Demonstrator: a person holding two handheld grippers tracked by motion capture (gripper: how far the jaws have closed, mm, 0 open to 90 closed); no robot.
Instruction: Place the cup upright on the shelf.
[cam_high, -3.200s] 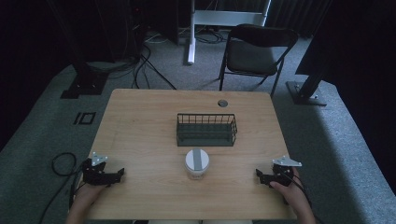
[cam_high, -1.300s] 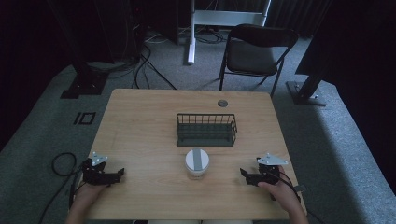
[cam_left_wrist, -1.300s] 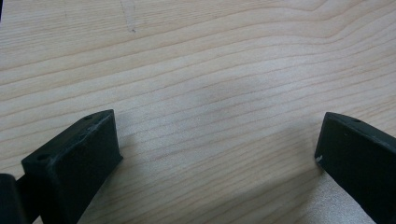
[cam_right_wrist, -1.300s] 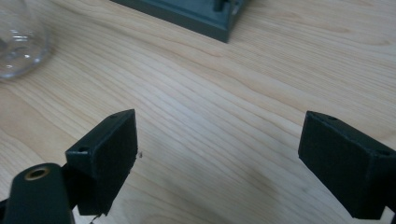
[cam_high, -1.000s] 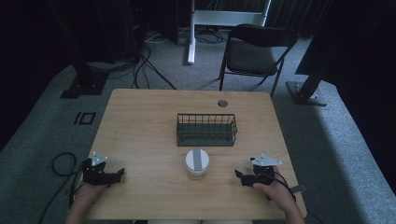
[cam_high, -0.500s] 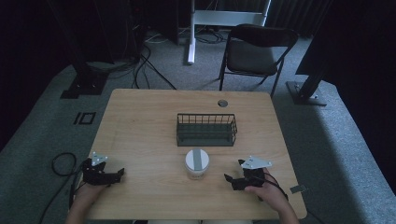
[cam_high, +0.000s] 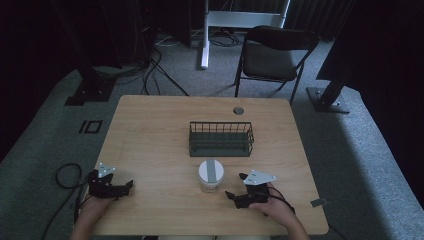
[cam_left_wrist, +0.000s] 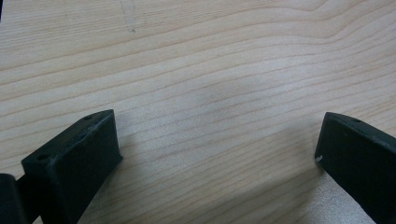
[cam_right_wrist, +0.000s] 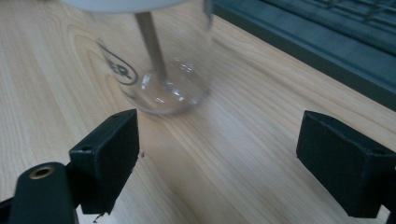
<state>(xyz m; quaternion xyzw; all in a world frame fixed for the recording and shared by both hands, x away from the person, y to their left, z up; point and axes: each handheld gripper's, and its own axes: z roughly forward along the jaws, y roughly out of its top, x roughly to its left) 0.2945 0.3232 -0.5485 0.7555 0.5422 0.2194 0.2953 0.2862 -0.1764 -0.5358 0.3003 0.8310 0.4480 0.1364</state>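
Clearly the work has barely begun. On the wooden table (cam_high: 150, 130) a clear glass jar (cam_high: 210, 175) with a white lid stands upright a little toward six o'clock from the centre, and a dark wire basket (cam_high: 221, 138) sits just beyond it toward twelve o'clock, near but apart from it. The right gripper (cam_high: 241, 186) lies at about four o'clock from the jar, near it and not touching, its jaws spread wide with nothing between them. From the right gripper view the jar (cam_right_wrist: 154, 65) sits ahead and off to the left of the gap between the jaws, so I judge the reach needs lining up before any grasp. The left gripper (cam_high: 119, 186) rests near the eight o'clock corner, well apart from the jar, jaws wide over bare wood. As I read it, gripping, lifting and any placing are all left to do.

Hard to say what the jar holds: a pale strip runs down inside or on its wall, and a printed mark on the glass is cut off and unreadable. The jar's top leaves the right gripper view's frame. The basket looks empty from above, though its floor is dim.
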